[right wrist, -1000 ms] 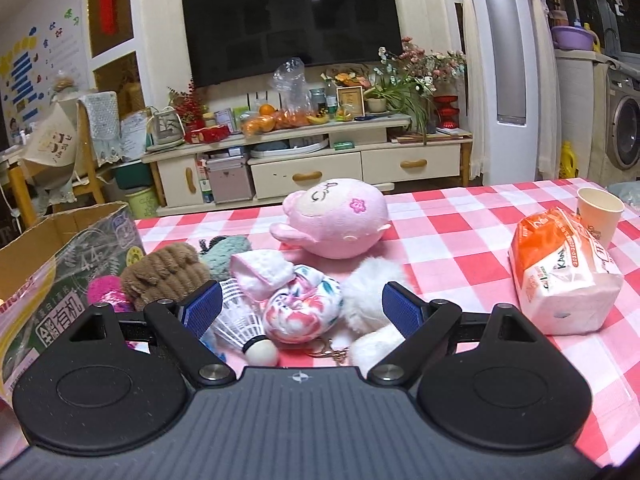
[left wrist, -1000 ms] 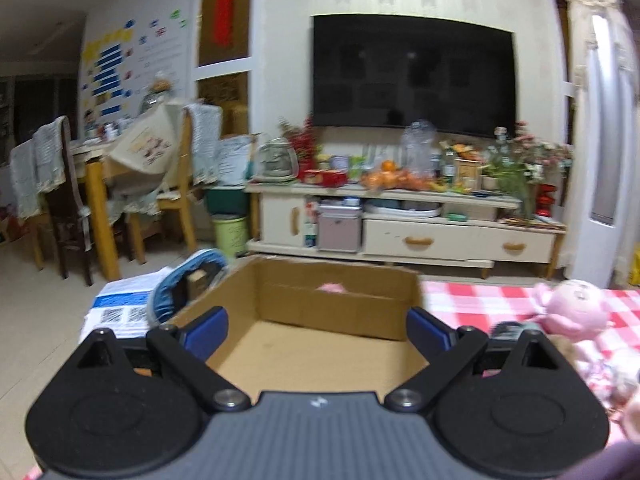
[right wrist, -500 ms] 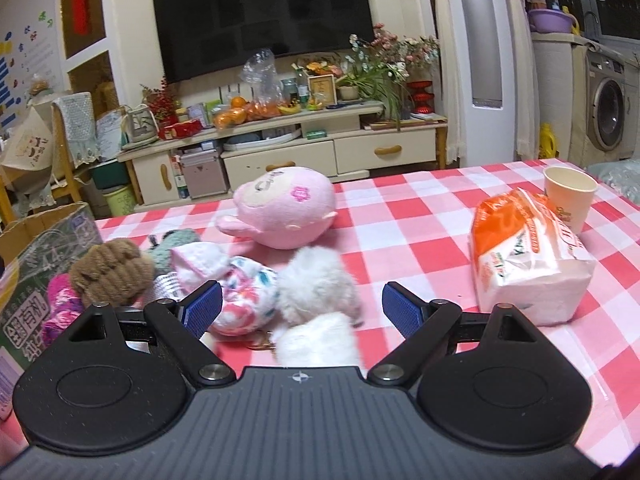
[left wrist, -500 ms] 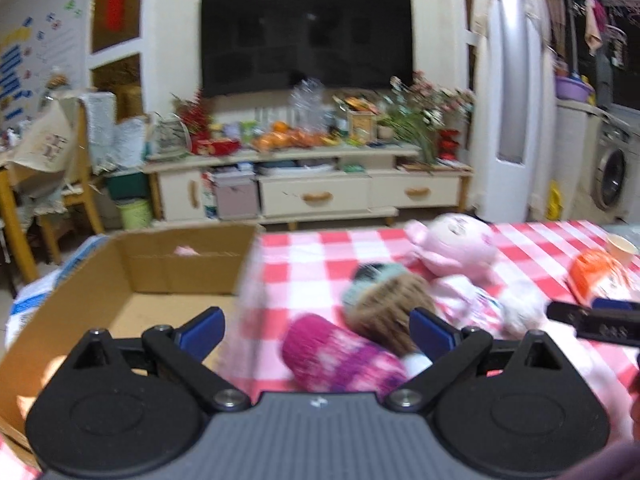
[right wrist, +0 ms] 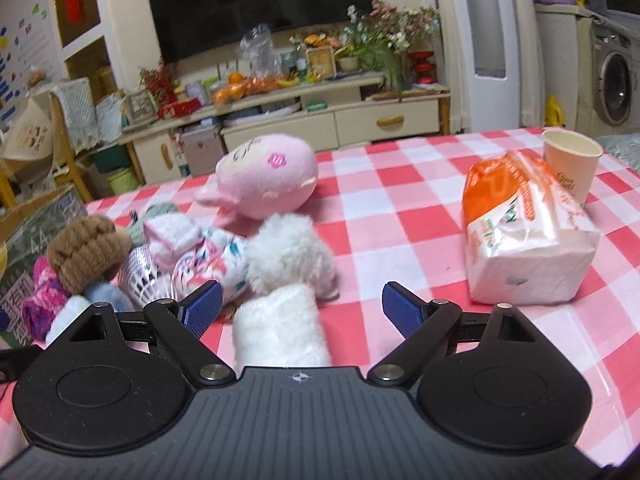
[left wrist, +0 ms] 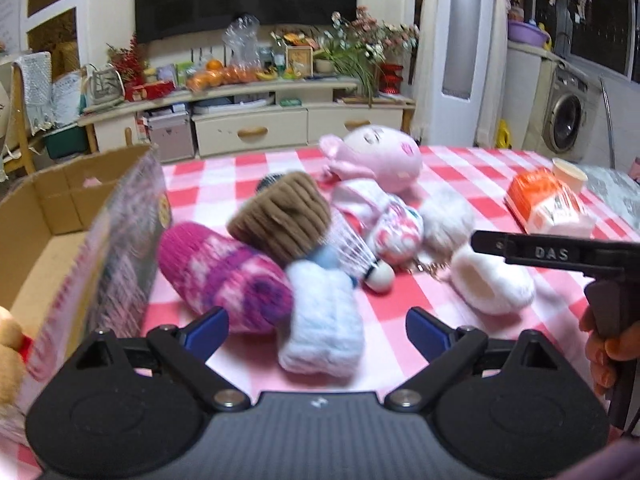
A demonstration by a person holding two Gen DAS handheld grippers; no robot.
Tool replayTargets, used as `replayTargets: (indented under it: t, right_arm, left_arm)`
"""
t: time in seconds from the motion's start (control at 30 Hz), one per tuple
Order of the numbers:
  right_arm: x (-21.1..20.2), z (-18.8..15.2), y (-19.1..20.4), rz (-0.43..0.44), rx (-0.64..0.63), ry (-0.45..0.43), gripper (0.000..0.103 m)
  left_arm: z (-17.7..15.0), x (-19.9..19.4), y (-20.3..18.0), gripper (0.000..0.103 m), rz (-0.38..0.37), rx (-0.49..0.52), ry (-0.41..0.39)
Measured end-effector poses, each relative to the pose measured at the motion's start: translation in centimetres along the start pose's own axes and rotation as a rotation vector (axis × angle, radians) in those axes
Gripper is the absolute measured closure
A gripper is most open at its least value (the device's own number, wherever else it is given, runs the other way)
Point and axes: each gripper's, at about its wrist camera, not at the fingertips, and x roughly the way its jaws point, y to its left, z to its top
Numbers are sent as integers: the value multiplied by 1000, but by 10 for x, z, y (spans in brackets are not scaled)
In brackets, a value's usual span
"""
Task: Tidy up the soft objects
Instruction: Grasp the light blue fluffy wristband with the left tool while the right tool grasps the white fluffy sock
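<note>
A heap of soft things lies on the red-checked tablecloth (left wrist: pixel 480 184). My left gripper (left wrist: pixel 318 326) hovers low over it with its jaws closing. A pale blue sock (left wrist: pixel 324 320) lies between them, untouched by the pads. A magenta knit sock (left wrist: pixel 224 276) and a brown knit roll (left wrist: pixel 280 216) lie just left of it. My right gripper (right wrist: pixel 302 307) stands open around a white fluffy sock (right wrist: pixel 280 328) without pressing it. Behind are a white fluffy ball (right wrist: pixel 288 252), a patterned sock (right wrist: pixel 208 256) and a pink plush head (right wrist: pixel 264 176).
An open cardboard box (left wrist: pixel 36 216) stands at the table's left edge, with a tan plush (left wrist: pixel 8 344) in its near corner. A shuttlecock (left wrist: pixel 360 252) lies in the heap. An orange tissue pack (right wrist: pixel 520 240) and a paper cup (right wrist: pixel 570 160) stand at the right.
My left gripper has swung right from above the box to the heap and dipped lower. The right gripper has sunk slightly and come closer to the white fluffy sock.
</note>
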Motion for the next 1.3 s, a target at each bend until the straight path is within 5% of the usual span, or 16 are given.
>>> replayTargets:
  t: [0.8, 0.87, 0.97, 1.17, 1.3]
  right_arm:
    - [22, -9, -10, 33, -40, 117, 0]
    - [22, -9, -11, 34, -42, 118, 4]
    - [21, -10, -9, 42, -55, 121, 17]
    - [21, -11, -2, 46, -102, 123, 47]
    - [21, -11, 1, 42, -117, 108, 48]
  left_arm:
    - [0, 53, -9, 36, 84, -31, 102]
    - [0, 56, -9, 51, 88, -28, 108]
    - [0, 57, -11, 59, 97, -18, 108]
    - [1, 56, -14, 62, 86, -7, 97]
    - [4, 54, -13, 63, 64, -16, 94]
